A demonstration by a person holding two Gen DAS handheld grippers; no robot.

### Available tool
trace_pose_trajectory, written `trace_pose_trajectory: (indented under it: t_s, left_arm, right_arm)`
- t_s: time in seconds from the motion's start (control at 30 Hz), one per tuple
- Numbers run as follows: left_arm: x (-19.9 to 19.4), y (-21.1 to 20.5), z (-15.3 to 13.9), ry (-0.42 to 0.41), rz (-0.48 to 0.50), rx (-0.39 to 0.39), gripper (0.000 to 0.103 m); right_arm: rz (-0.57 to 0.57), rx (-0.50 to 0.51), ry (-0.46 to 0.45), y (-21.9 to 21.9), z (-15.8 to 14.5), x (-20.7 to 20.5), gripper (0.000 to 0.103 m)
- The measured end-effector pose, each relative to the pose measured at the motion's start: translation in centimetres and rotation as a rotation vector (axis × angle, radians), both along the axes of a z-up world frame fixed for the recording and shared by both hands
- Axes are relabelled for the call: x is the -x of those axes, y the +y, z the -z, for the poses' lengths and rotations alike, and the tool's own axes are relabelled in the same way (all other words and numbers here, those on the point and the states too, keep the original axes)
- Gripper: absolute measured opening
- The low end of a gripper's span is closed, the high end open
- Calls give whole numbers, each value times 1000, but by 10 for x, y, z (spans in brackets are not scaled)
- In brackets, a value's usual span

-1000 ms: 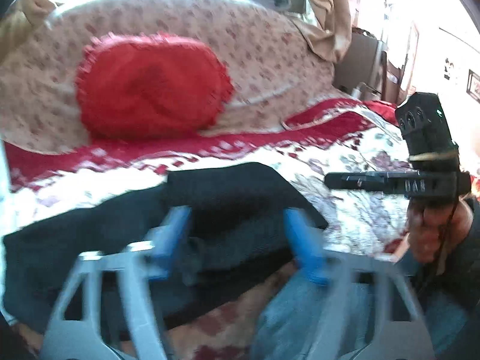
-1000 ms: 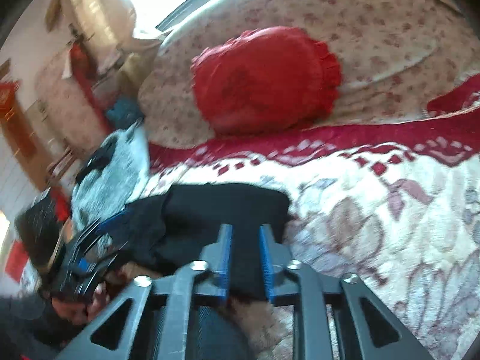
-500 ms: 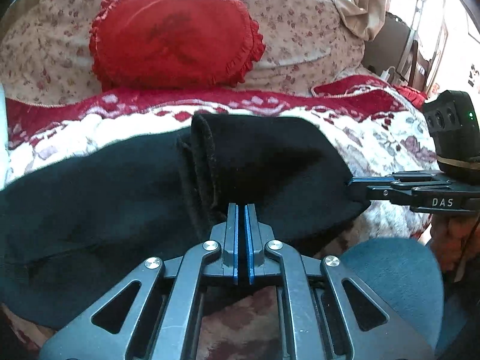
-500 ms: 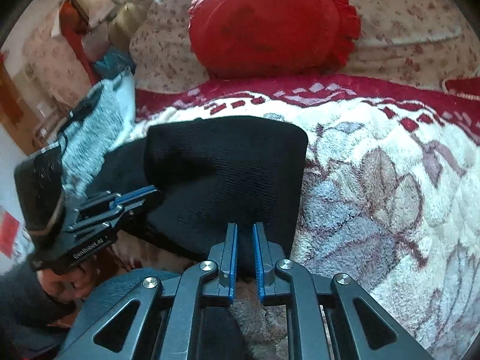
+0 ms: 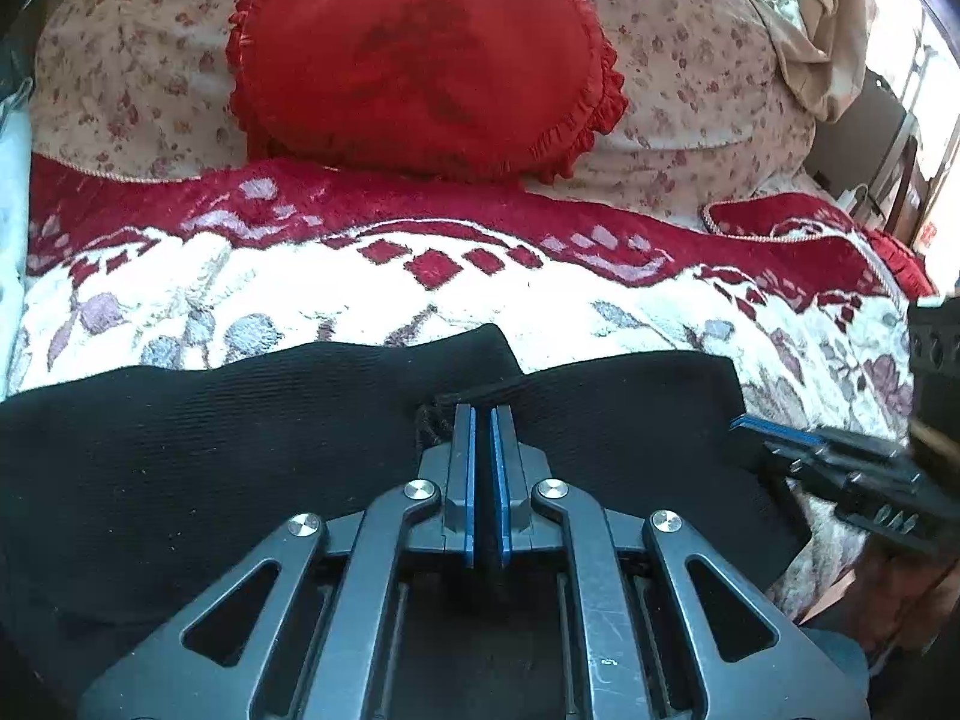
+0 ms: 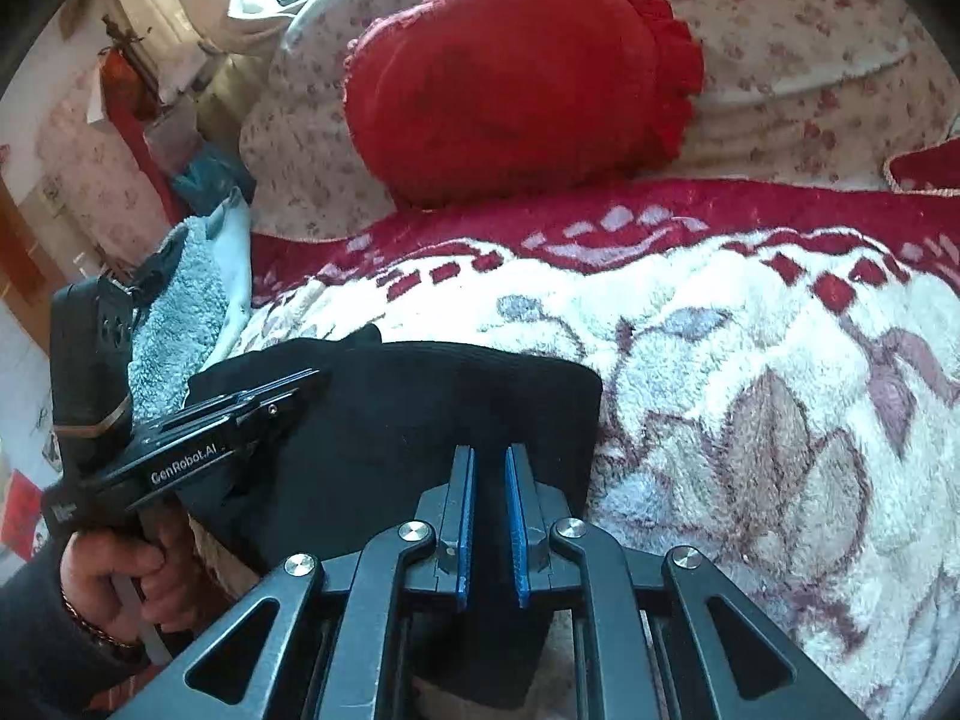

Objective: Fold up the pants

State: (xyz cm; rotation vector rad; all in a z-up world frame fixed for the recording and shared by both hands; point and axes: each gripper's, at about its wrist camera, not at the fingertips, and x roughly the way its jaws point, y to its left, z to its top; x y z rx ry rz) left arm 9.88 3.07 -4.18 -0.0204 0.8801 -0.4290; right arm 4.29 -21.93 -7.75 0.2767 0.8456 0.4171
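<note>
Left gripper: the left gripper [image 5: 482,420], low centre of the left wrist view, has gone from wide apart a moment ago to pressed together on a fold of the black pants [image 5: 240,450]; dark cloth fills the thin slot between its blue pads.
Right gripper: the right gripper [image 6: 489,462], bottom centre of its own view, is clamped as before on the near edge of the pants [image 6: 420,408], cloth between the pads.
Pants: they lie on the bed's floral blanket [image 6: 750,360] across the lower half of both frames, partly doubled over, nearer the cameras than before.
Background: red pillow [image 5: 420,54] in the upper middle, well apart from the cloth.
Meaning: both edges now look held, so the next fold can probably be lifted and carried over.
Risk: the thick bunch at the left grip may slip or fold unevenly.
</note>
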Motion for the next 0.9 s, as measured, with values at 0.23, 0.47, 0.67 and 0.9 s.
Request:
trace_pose_trajectory:
  t_s: [0.23,0.47,0.67,0.9]
  left_arm:
    - [-1,-2,3,-12,-9,22,7]
    - [1,-3,4,-38,-11,16,7]
    - [3,-3,5,-43,-21,20,7]
    - [3,-2,6,-38,-19,37,7]
  right_arm:
    - [67,72,-120,7,-17,-17,11]
    - [91,43,-90,8,-15,-18,11]
    - [-146,132,-109,55,-10,-15,24]
    - [-150,67,-168,32,-28,8,23]
